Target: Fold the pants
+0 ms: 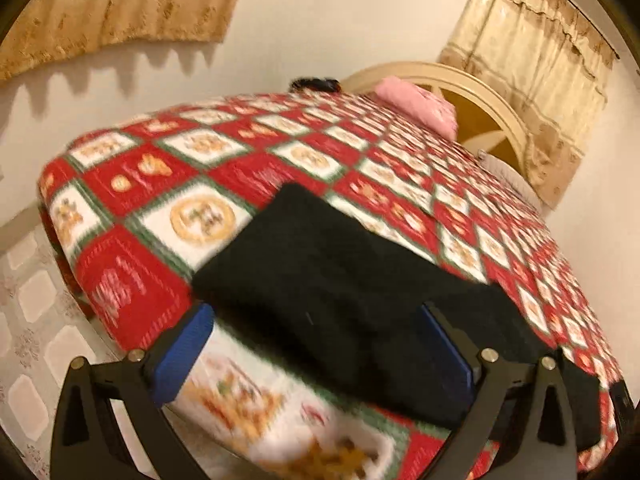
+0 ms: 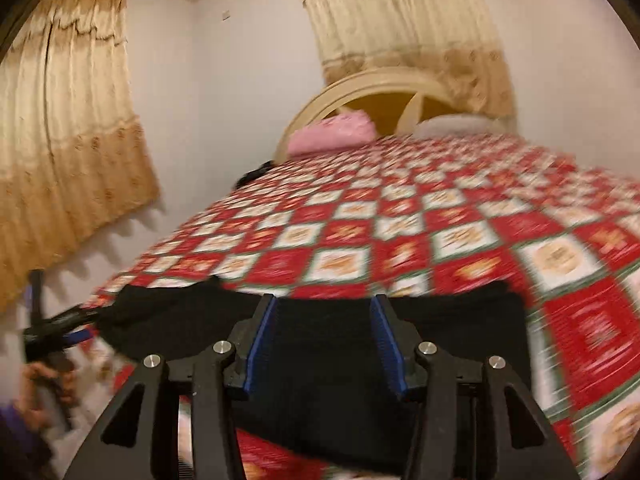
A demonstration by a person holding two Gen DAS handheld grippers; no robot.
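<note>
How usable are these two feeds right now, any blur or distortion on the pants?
Left wrist view: motion blur smears the quilt near the bottom; the black pants show no texture. Right wrist view: heavier smear across the quilt's right side; fisheye bends the curtains. Warm indoor light in both, no glare.

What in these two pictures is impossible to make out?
- Black pants: near end cut off by the bottom edge in both views, so the fold count is unclear.
- Quilt motifs: blurred, right view.
- Dark item at the far bed edge: too small, blurred.
- Left claw: smeared in the right view.
</note>
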